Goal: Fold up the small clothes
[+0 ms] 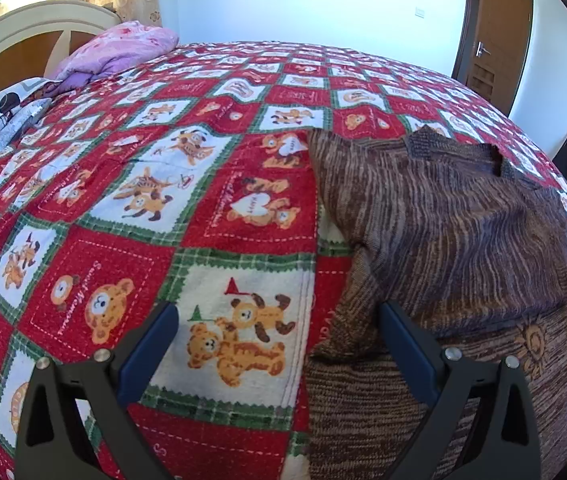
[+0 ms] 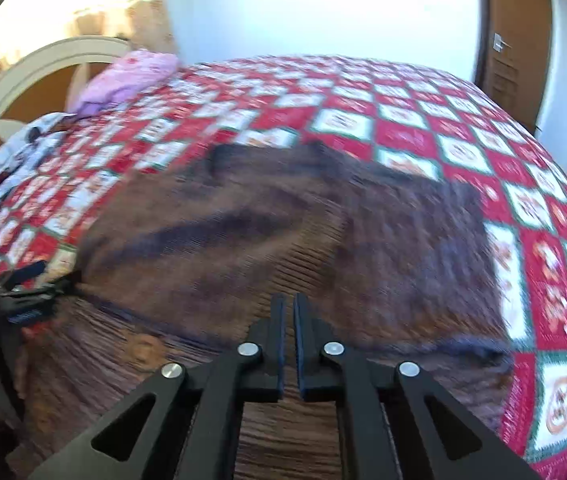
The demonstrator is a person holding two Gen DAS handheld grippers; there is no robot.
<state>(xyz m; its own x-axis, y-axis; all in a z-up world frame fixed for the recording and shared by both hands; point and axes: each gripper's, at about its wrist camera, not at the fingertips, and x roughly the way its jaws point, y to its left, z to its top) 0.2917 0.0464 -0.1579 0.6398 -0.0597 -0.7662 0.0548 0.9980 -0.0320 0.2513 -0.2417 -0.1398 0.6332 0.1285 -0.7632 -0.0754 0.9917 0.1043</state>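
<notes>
Bedroom with white walls, a wooden door [image 1: 495, 36] at two o'clock, a pink pillow [image 1: 119, 50] at eleven o'clock by a pale headboard [image 1: 39, 20].

Left wrist view: bed under a red, white and green teddy-bear quilt [image 1: 163, 184], filling most of the frame. Left claw [image 1: 279, 344] at six o'clock, spread wide, blue pads apart, nothing between them but quilt. Brown striped knit sweater [image 1: 455, 232] lying flat on the quilt at three to four o'clock from that claw, collar toward one o'clock, long axis running from five o'clock up to one o'clock. Near left edge of the knit just inside the right-hand finger, apparently under it; contact hard to confirm. Small dark tip at the far right edge, probably part of the other tool.

Right wrist view, blurred: same quilt, with the sweater [image 2: 283, 216] spread across the middle and bottom. Right claw [image 2: 290, 340] at six o'clock, fingers pressed almost together with only a thin slit, nothing visibly pinched. Knit directly beneath and ahead at twelve o'clock, collar toward eleven o'clock. Left tool and a hand visible at nine o'clock by the sweater's left edge.

Judged from this layout: right claw nearer the garment's middle, left claw nearer its left edge; likely next grasp at an edge, folding across the long axis.
</notes>
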